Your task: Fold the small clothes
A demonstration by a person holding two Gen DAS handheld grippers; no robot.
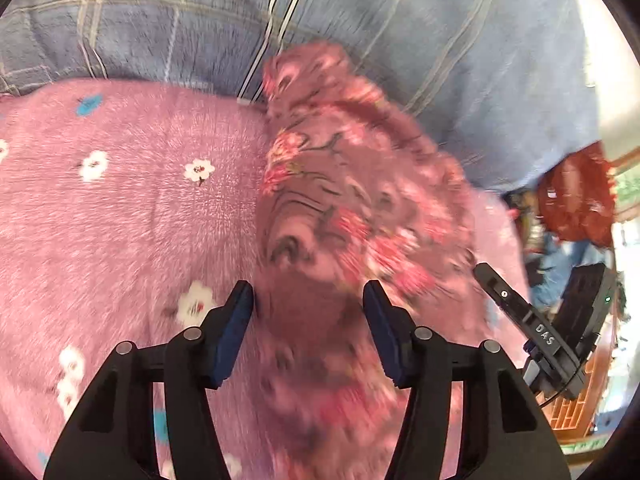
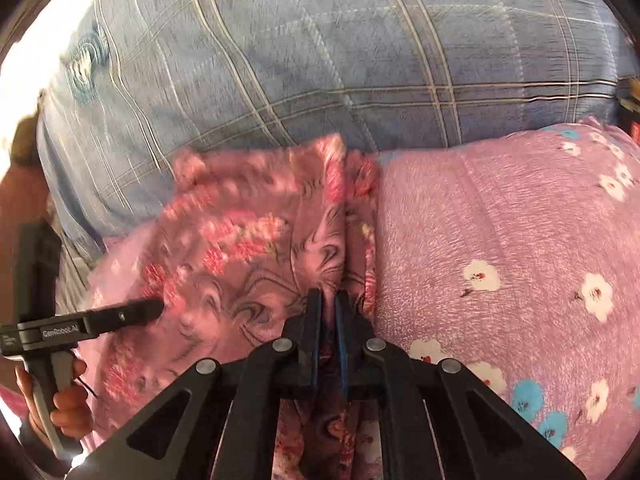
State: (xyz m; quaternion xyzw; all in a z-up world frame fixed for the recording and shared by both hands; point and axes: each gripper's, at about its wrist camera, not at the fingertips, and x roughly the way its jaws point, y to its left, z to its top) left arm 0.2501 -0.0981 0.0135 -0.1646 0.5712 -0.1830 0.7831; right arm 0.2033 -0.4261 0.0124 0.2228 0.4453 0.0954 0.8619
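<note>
A small pink floral garment [image 1: 340, 200] lies bunched on a pink fleece blanket [image 1: 120, 200]. My left gripper [image 1: 308, 312] stands open over its near end, with cloth filling the gap between the blue pads; I cannot make out any pinch. In the right wrist view the garment [image 2: 240, 248] spreads to the left with a fold ridge running up the middle. My right gripper [image 2: 329, 300] is shut on that fold, pink cloth squeezed between its pads. The left gripper [image 2: 156, 308] reaches in from the left over the garment, held by a person's hand [image 2: 68, 400].
A blue plaid cover [image 2: 320, 40] lies behind the pink blanket [image 2: 500, 220], which has white and blue flowers. At the right edge of the left wrist view hang a red cloth [image 1: 576, 200] and blurred room clutter, with orange-brown furniture [image 1: 576, 412] below.
</note>
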